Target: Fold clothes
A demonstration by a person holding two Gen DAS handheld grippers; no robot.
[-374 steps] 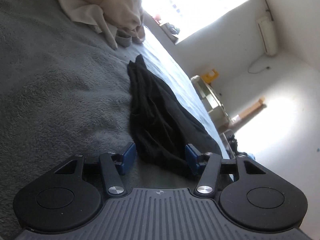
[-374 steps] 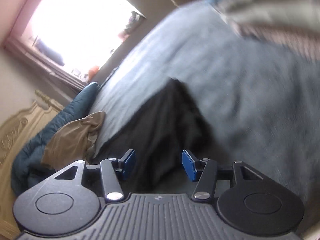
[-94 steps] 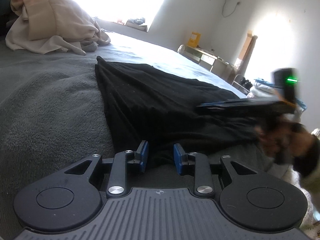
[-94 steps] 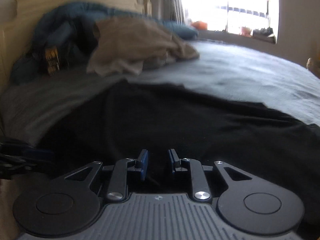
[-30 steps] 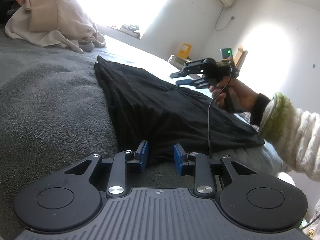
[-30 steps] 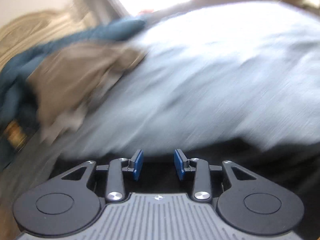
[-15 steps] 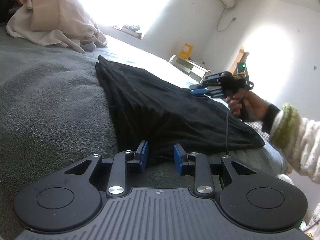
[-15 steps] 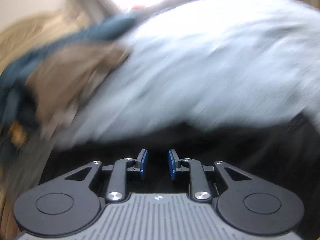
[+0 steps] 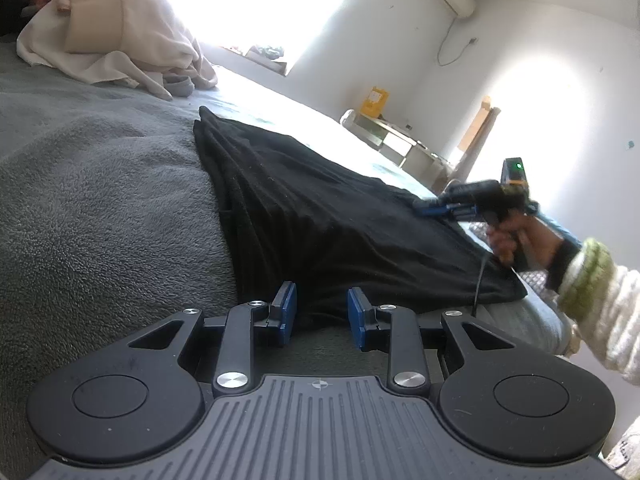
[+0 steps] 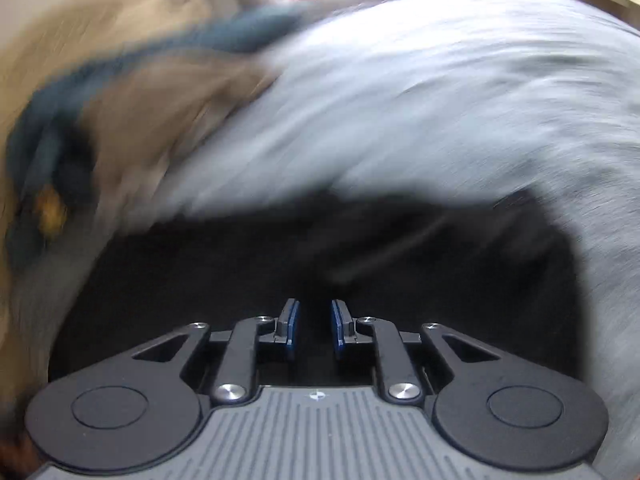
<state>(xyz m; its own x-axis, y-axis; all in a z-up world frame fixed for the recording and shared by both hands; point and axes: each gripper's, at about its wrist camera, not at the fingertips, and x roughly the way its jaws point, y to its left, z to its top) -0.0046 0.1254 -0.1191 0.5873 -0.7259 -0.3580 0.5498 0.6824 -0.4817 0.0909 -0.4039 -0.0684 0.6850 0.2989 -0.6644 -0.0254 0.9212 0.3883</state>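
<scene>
Right claw over flat black garment

Bright sun pours in through the window and washes it white. The left view is sharp. The right view is all smeared, and both bend at the edges

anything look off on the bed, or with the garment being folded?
Nothing damaged or spilled. The black garment lies ridged and uneven on the grey blanket, near edge bunched, not yet a clean fold. A crumpled beige cloth sits loose at the bed's far end. The right wrist view is motion-blurred.
</scene>
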